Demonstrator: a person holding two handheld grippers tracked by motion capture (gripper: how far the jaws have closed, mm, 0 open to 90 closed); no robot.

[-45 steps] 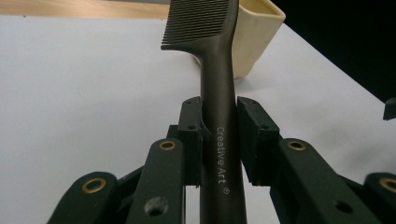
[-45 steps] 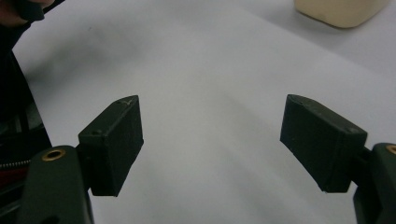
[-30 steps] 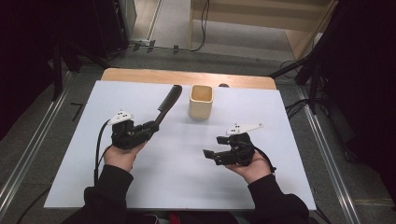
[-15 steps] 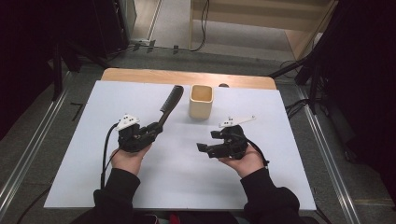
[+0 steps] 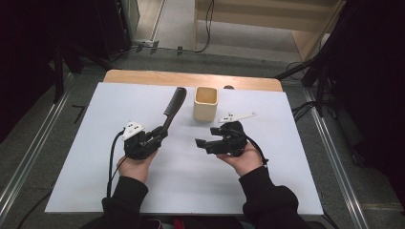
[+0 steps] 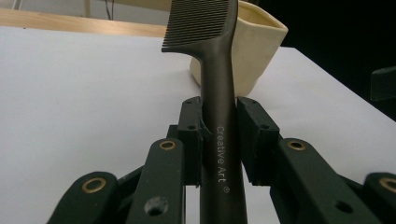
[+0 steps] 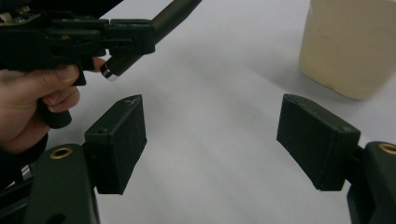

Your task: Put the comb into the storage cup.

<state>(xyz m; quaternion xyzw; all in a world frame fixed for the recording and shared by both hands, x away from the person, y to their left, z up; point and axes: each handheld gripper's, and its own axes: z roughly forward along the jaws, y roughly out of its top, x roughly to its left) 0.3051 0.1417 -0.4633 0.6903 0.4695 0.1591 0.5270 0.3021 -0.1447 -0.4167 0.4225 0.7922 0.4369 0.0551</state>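
Note:
A black comb (image 5: 173,109) with a long handle is held in my left gripper (image 5: 160,136), which is shut on the handle; the toothed end points away towards the far edge. In the left gripper view both pads (image 6: 190,126) press the comb handle (image 6: 219,140), and the teeth (image 6: 196,23) stand in front of a cream cup (image 6: 259,51). The cream cup (image 5: 206,102) is upright just right of the comb's head. My right gripper (image 5: 205,143) lies right of centre, jaws pointing left, open with nothing between its pads (image 7: 119,137). It faces the left gripper (image 7: 93,37) and the cup (image 7: 352,44).
A white sheet (image 5: 95,157) covers the table, with a strip of bare wood (image 5: 143,76) at the far edge. Metal rails (image 5: 329,143) run along both sides of the table. Cables (image 5: 305,107) lie on the floor at the right, and wooden furniture (image 5: 267,14) stands behind.
My right gripper has moved left and a little farther from the person, towards the centre. The left gripper with the comb has shifted slightly right and lower.

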